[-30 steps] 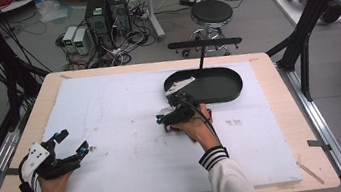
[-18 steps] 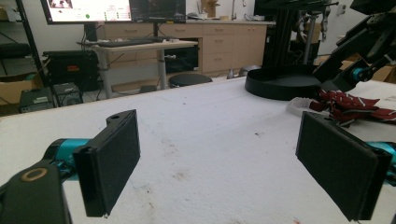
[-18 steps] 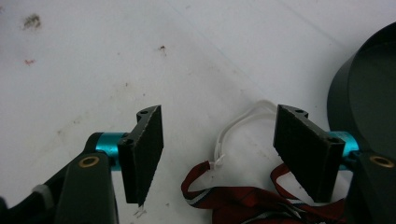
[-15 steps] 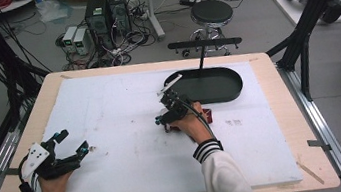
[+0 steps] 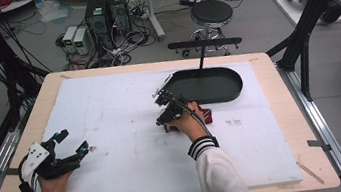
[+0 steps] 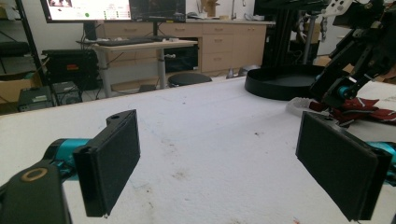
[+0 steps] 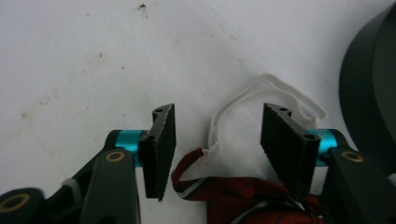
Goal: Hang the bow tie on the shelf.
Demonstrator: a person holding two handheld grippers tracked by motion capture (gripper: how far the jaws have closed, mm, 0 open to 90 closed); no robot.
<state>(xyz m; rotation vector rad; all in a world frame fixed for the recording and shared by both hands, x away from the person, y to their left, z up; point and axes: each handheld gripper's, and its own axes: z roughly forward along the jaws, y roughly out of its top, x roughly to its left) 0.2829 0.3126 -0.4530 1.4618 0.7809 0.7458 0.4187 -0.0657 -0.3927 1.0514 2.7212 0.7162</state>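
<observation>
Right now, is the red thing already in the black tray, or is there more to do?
Not yet. The red cloth item with its white loop lies on the white mat beside the black tray, not in it. The right gripper is open just over it, gripping nothing. The left gripper waits open. Grabbing and placing seem left.

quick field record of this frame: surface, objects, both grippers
surface: white board on wooden table
tray: black oval tray, far right of centre
cloth: red cloth with white loop, near the tray
right gripper: jaws open over the cloth
left gripper: jaws open, near left corner, nothing between them
</observation>
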